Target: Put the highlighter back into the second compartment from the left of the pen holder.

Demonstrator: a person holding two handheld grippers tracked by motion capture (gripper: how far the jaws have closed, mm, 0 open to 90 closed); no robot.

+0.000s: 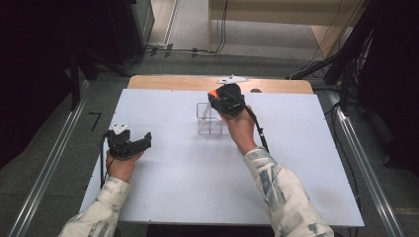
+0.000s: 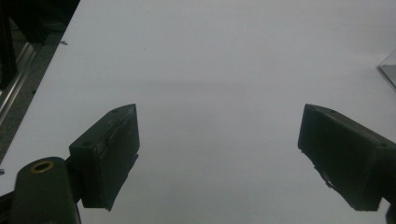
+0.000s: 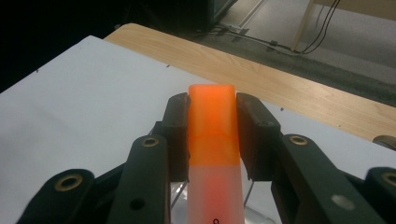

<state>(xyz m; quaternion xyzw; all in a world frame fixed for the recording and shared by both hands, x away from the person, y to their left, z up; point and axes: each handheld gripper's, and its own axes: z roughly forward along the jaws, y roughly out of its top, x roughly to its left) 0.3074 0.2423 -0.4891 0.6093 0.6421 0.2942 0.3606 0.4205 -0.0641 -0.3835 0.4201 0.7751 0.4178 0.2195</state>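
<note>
My right gripper [image 1: 214, 96] is shut on an orange-capped translucent tube [image 3: 212, 126], its pads pressing on both sides of the cap. It hangs above a clear plastic rack [image 1: 208, 121] standing on the white table [image 1: 197, 177]. The tube's orange tip [image 1: 212, 93] pokes out to the left of the jaws in the high view. My left gripper [image 1: 146, 139] rests at the table's left side, open, with bare white surface between its jaws [image 2: 219, 135]. A corner of the clear rack [image 2: 388, 70] shows at the right edge of the left gripper view.
A wooden strip [image 1: 173, 82] runs along the table's far edge, and cables [image 1: 197, 50] lie on the floor beyond it. Metal rails [image 1: 54, 158] flank the table on both sides. A small dark spot [image 1: 255, 90] sits near the far edge.
</note>
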